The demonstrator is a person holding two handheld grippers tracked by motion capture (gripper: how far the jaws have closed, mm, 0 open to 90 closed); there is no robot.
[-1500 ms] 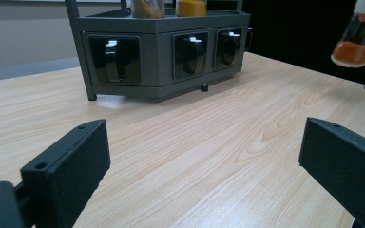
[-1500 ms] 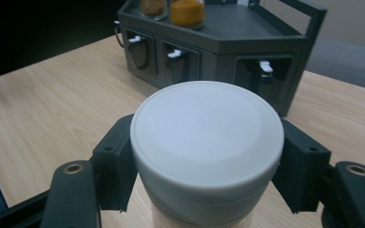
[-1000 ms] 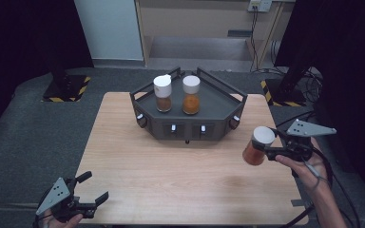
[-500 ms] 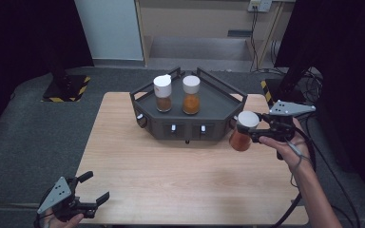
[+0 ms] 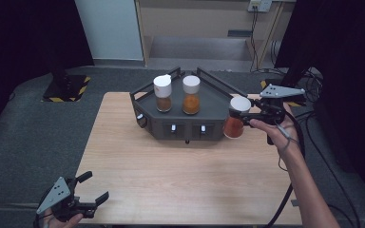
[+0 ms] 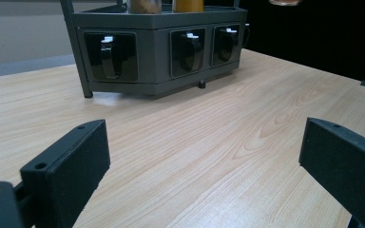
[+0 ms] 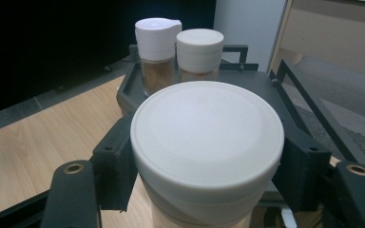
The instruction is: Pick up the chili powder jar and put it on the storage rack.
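Note:
A dark grey spice rack [image 5: 209,102] stands at the back of the wooden table [image 5: 180,171]. On it stand a brown-filled jar [image 5: 162,93] and an orange-filled jar [image 5: 191,94], both with white caps. My right gripper [image 5: 241,115] is shut on a third jar [image 5: 235,118] of orange-red powder with a white lid [image 7: 206,137], held in the air at the rack's right front corner. My left gripper [image 5: 91,187] rests open and empty at the table's near left corner, its jaws wide apart [image 6: 204,156].
The rack's front [image 6: 161,52] carries three small drawers with white tabs. Cables [image 5: 290,190] trail from the right gripper off the table's right side. Dark carpet and a black-yellow striped base [image 5: 66,88] lie beyond the table's left.
My right gripper has carried the jar left and up, from the table's right side to the rack's right corner. The left gripper has stayed put.

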